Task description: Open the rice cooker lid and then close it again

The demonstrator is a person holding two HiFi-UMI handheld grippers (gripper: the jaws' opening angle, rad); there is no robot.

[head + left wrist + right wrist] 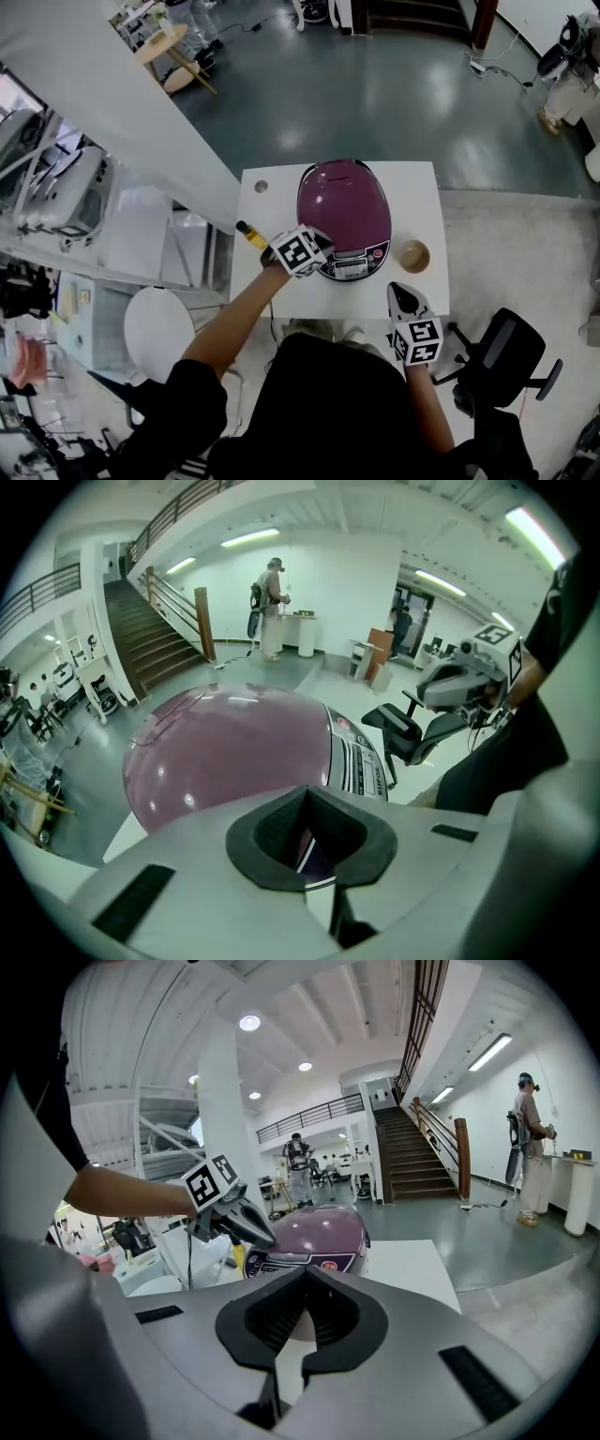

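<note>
A purple rice cooker (343, 204) stands on the white table (272, 202) with its lid down; its silver control panel (354, 265) faces me. My left gripper (324, 251) is shut with nothing between its jaws, its tip at the panel's left end. Whether it touches the cooker I cannot tell. In the left gripper view the domed lid (230, 757) fills the middle, just beyond the left gripper (309, 850). My right gripper (401, 292) is shut and empty over the table's front right part, apart from the cooker (314, 1235). From there the left gripper (265, 1237) shows at the cooker's front.
A small brown bowl (412, 255) sits right of the cooker. A yellow object (251, 234) lies at the table's left edge, and a round hole (261, 186) marks the far left corner. A black office chair (506, 361) stands at my right. A white round stool (157, 330) is at my left.
</note>
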